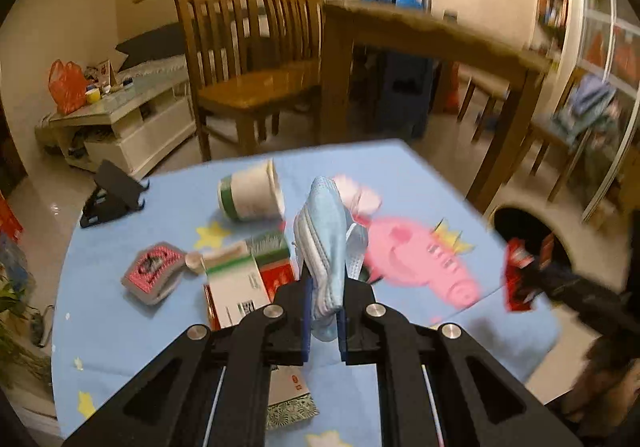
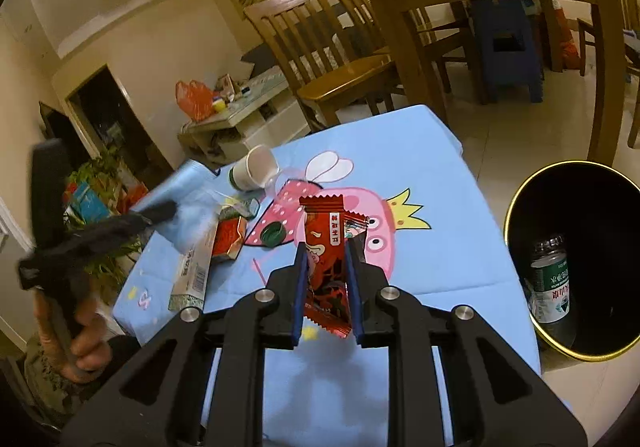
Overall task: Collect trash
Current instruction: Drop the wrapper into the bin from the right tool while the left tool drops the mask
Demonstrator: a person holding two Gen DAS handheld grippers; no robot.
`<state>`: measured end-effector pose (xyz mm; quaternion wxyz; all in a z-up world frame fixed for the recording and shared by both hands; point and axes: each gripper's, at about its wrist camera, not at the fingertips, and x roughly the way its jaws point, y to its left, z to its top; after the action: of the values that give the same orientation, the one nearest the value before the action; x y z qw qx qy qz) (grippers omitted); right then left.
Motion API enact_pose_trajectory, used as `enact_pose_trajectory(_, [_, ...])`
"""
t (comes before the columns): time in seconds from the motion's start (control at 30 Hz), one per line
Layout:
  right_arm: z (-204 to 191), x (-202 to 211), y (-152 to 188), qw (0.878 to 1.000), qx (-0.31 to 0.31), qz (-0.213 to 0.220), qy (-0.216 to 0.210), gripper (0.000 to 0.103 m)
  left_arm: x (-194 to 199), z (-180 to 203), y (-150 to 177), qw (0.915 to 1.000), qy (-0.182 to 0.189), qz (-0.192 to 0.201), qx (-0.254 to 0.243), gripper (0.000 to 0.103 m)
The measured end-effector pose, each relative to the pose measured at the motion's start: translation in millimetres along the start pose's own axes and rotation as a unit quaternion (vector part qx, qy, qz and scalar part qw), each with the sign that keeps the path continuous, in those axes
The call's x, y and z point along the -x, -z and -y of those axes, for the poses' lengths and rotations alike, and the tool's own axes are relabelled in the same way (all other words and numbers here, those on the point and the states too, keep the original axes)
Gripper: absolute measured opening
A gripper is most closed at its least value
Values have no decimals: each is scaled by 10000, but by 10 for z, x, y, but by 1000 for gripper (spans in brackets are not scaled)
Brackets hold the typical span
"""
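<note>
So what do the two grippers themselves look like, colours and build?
Both match. The left gripper and the right gripper are matte black linkage frames with triangular cut-outs and round silver pivot bolts. The jaws are black blocks faced with thin blue pads. Thin white lines, perhaps cables, run along the inner arms. No markings are readable. A bare hand grips the left gripper's black handle.

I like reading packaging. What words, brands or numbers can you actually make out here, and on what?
Red snack wrapper held in the right tool: Chinese characters down a yellow strip, too small to read.
Water bottle in the bin: green label with Chinese print, unreadable.
Boxes on the table: print blurred.
Face mask in the left tool: none.
</note>
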<state>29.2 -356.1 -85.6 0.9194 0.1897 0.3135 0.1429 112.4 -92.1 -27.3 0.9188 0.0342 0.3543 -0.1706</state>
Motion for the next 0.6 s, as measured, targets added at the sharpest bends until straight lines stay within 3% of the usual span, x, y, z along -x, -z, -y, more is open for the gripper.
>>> enact_pose_trajectory(0.07, [13, -8, 4, 10000, -34, -23, 45, 19, 105, 17, -44, 9999, 12, 109, 3, 9])
enact_pose_trajectory(0.27, [86, -124, 71, 9988, -235, -242, 355, 19, -45, 307, 120, 9989, -187, -209, -367, 9])
enact_pose_trajectory(0.37, [139, -43, 46, 9983, -343, -75, 457, 19, -51, 482, 123, 9981, -172, -244, -533, 9])
enact_pose_trajectory(0.5, [244, 193, -29, 9958, -511, 395, 656, 19, 58, 726, -1, 9972, -114, 7, -738, 9])
enact_pose_trajectory(0.6, [440, 279, -49, 9929, -789, 444, 778, 19, 74, 963, -52, 9957, -34, 70, -919, 9])
